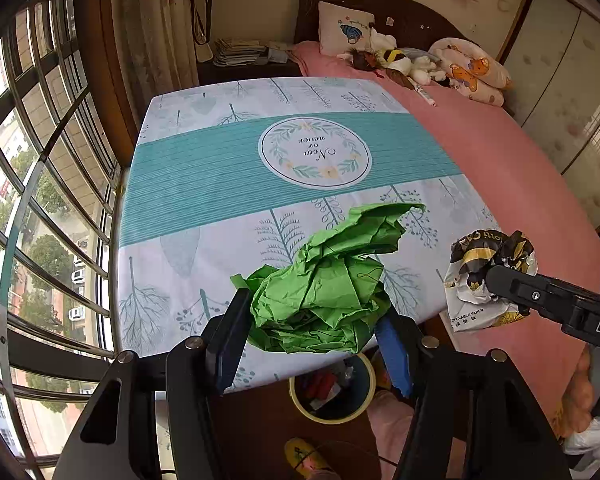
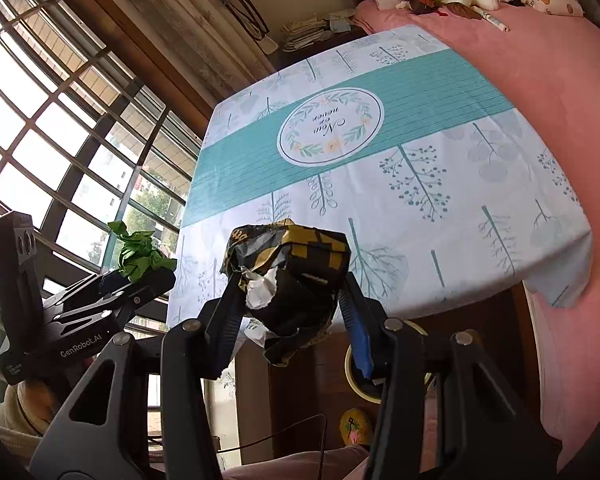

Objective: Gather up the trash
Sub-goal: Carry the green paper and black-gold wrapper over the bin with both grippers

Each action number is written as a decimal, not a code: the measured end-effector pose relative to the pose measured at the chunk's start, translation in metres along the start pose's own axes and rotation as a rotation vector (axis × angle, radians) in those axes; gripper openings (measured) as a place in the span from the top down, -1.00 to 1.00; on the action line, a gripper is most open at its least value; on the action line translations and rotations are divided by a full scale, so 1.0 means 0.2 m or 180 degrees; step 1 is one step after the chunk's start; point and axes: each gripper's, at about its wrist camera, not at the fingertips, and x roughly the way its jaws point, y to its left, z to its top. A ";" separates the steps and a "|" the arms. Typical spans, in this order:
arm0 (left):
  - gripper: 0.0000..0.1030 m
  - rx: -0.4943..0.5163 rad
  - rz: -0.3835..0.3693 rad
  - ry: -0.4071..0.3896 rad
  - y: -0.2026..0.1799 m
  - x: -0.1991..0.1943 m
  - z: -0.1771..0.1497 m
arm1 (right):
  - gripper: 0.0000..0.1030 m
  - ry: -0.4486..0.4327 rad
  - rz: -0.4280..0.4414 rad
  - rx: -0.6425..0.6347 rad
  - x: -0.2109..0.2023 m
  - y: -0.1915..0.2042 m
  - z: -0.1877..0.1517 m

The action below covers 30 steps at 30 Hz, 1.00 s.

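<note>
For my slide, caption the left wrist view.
Left gripper clamps crumpled green paper above a trash bin.

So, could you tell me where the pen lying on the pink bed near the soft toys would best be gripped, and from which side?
Grip the pen around mid-shaft, coming from above with the gripper fingers across its length. It lies flat and slim on the pink bed, its far end close to the soft toys.

Bright window daylight, fisheye-warped edges

Leaf-print tablecloth, pink bedsheet, pillow, plush toys, barred window
</note>
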 end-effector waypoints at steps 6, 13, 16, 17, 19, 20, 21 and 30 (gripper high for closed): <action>-0.16 0.0111 0.0030 0.0102 0.00 -0.08 -0.26 | 0.15 0.0108 -0.0052 -0.0091 -0.07 0.06 -0.18; -0.16 0.0161 0.0042 0.0213 -0.11 -0.05 -0.39 | 0.15 0.0259 -0.0083 -0.0119 -0.12 0.01 -0.29; -0.16 0.0162 0.0056 0.0285 -0.17 -0.03 -0.44 | 0.15 0.0341 -0.0079 -0.0084 -0.12 -0.06 -0.33; -0.16 0.0149 0.0056 0.0318 -0.18 -0.02 -0.46 | 0.16 0.0373 -0.0078 -0.0071 -0.11 -0.08 -0.34; -0.16 0.0123 0.0066 0.0387 -0.22 0.02 -0.48 | 0.15 0.0451 -0.0084 -0.0058 -0.09 -0.14 -0.38; -0.16 0.0105 0.0078 0.0422 -0.23 0.03 -0.51 | 0.15 0.0502 -0.0087 -0.0050 -0.07 -0.16 -0.40; -0.16 0.0089 0.0085 0.0462 -0.25 0.07 -0.52 | 0.15 0.0557 -0.0087 -0.0035 -0.05 -0.20 -0.43; -0.16 -0.0280 0.0089 0.0791 -0.30 0.51 -0.79 | 0.15 0.1066 -0.0236 0.0019 0.33 -0.51 -0.77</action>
